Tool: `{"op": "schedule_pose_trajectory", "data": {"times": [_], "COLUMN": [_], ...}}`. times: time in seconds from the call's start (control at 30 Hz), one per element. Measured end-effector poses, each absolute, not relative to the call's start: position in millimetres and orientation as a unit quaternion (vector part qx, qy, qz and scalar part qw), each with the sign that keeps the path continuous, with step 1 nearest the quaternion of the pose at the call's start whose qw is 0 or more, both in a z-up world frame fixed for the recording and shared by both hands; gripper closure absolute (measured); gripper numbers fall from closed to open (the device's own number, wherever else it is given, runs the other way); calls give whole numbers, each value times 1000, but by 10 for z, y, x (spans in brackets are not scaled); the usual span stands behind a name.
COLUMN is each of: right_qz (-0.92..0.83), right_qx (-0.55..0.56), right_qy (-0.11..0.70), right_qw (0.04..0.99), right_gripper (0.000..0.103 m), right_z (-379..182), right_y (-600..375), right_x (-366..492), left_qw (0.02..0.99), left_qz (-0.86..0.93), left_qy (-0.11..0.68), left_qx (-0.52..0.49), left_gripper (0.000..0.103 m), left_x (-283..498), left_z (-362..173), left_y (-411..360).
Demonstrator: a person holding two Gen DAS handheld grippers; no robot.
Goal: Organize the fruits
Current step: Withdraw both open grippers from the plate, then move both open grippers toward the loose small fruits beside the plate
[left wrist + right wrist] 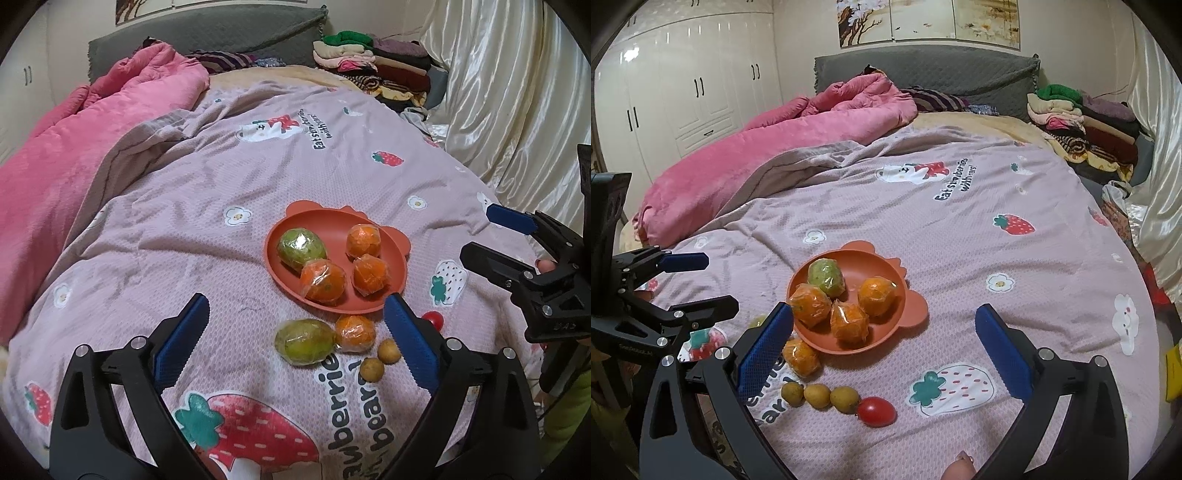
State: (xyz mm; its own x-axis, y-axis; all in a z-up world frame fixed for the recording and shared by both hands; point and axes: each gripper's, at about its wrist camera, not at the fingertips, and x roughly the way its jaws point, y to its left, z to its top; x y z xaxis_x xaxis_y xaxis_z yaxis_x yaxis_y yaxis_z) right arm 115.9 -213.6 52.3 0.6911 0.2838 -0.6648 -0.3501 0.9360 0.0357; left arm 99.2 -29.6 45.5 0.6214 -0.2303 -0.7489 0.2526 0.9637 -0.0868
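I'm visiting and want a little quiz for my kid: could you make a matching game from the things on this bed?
Things:
1. plate
2. cherry tomato
3. pink duvet
4. folded clothes

Descriptions:
A. stacked by the headboard
B. holds four wrapped fruits
C. bunched along the bed's far side
D. ends a row of small brown fruits

Pairs: 1-B, 2-D, 3-C, 4-A

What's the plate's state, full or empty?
Partly full. The orange plate holds three wrapped oranges and one wrapped green fruit; bare plate shows between them.
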Motion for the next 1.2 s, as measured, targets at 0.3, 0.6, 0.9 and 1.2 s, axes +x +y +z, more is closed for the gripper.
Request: {"op": "schedule_pose_trajectory", "data": {"times": [0.3, 0.6, 0.9, 1.2], "right_qz": [172, 171, 169, 166], "right_qx": [-48, -48, -47, -46], "right_qy": [349, 348, 351, 361], "right_qw": [920, 920, 920, 916], "right_gripper": [4, 4, 4, 4], "right_z": [561, 576, 545, 433], "right_y": [-2131, -2152, -2220, -2277], "right_x": [1070, 1001, 889, 828], "left_qw": [903, 904, 904, 901], "left_qz": [-126, -127, -127, -129], "left_qy": [410, 408, 408, 414], "left_qx": [13, 12, 14, 21], "left_gripper": [11, 11, 11, 11], "left_x": [912, 847, 775, 672], "left_z": [500, 523, 520, 445], "left_y": [-277, -270, -293, -393]}}
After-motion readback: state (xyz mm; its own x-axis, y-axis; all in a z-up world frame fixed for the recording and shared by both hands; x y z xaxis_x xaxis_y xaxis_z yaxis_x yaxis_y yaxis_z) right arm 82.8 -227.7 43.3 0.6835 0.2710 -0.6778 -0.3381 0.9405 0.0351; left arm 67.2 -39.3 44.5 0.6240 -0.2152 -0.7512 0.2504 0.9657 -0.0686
